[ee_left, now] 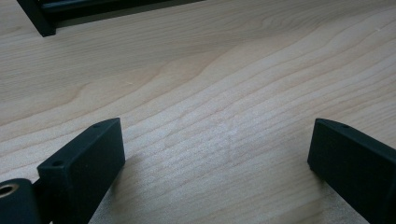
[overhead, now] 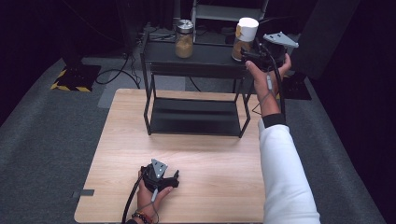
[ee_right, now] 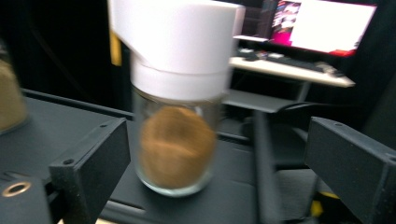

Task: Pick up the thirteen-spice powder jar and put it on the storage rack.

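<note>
A glass jar with a tall white lid [overhead: 244, 37] and brown contents stands at the right end of the black rack's top shelf [overhead: 205, 55]. In the right gripper view the same jar [ee_right: 175, 140] stands upright on the shelf, ahead of the jaws. My right gripper [overhead: 250, 55] is held level just right of the jar, open and off the glass. A second jar with a metal lid [overhead: 184, 38] stands left of centre on the shelf. My left gripper [overhead: 175, 179] rests open on the wooden table [ee_left: 210, 84] near its front edge, nothing between its jaws.
The black two-level rack [overhead: 194, 116] stands at the far half of the table; its lower shelf is bare. Behind it are a metal stand, cables on the grey floor and a lit monitor [ee_right: 327, 28] on a desk.
</note>
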{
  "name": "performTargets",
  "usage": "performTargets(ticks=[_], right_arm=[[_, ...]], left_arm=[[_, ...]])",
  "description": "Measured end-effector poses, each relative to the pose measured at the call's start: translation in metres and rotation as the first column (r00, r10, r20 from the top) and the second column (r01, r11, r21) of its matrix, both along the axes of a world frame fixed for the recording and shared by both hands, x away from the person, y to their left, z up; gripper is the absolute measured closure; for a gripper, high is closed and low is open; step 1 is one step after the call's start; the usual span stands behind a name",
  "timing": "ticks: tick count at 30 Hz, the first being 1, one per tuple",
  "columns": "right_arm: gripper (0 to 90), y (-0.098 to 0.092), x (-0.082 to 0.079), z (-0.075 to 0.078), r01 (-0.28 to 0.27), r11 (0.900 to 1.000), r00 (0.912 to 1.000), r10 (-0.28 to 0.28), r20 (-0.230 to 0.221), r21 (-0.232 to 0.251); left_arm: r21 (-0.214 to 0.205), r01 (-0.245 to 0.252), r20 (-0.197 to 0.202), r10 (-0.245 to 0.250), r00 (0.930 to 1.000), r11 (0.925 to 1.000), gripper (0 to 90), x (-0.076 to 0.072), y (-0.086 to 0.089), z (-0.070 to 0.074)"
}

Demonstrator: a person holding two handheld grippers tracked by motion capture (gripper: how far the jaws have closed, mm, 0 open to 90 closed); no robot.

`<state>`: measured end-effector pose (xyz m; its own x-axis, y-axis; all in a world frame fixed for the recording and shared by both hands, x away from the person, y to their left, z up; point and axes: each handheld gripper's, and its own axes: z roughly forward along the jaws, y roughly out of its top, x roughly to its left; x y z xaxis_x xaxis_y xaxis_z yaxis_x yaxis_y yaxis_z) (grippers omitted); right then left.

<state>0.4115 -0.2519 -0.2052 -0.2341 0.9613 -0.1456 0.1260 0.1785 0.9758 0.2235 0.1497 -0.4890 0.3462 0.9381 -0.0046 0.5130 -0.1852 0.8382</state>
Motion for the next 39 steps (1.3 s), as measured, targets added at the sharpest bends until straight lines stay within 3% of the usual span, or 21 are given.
performTargets(ticks=[6,9,10,17,22,31,39], right_arm=[[6.9,0.002,-0.028,-0.014,0.098,0.9945,0.9939,-0.096,0.054,-0.038],[7.0,0.004,-0.047,-0.029,0.168,0.9853,0.9777,-0.162,0.133,-0.031],[6.9,0.005,-0.051,-0.032,0.183,0.9825,0.9747,-0.176,0.137,-0.036],[7.0,-0.007,-0.080,-0.054,0.187,0.9808,0.9756,-0.179,0.126,-0.054],[7.0,-0.018,-0.095,-0.067,0.182,0.9826,0.9783,-0.176,0.108,-0.039],[6.6,-0.040,-0.124,-0.105,0.175,0.9846,0.9823,-0.174,0.069,-0.001],[6.4,-0.051,-0.142,-0.141,0.174,0.9847,0.9846,-0.174,0.020,-0.010]], left_arm=[[0.002,-0.008,-0.001,0.008,1.0000,1.0000,3.2,0.000,-0.001,0.000],[0.001,-0.011,-0.002,0.011,0.9999,0.9999,3.2,0.000,-0.001,0.000],[0.001,-0.010,-0.001,0.010,0.9999,0.9999,3.3,-0.001,-0.001,0.000],[0.000,-0.012,-0.001,0.012,0.9999,0.9999,3.2,-0.001,-0.001,0.000],[0.000,-0.012,-0.001,0.012,0.9999,0.9999,3.2,-0.001,-0.001,0.000],[0.001,-0.012,0.001,0.012,0.9999,0.9999,3.2,-0.001,-0.001,0.000],[0.001,-0.012,0.000,0.012,0.9999,0.9999,3.2,-0.001,-0.001,0.000]])
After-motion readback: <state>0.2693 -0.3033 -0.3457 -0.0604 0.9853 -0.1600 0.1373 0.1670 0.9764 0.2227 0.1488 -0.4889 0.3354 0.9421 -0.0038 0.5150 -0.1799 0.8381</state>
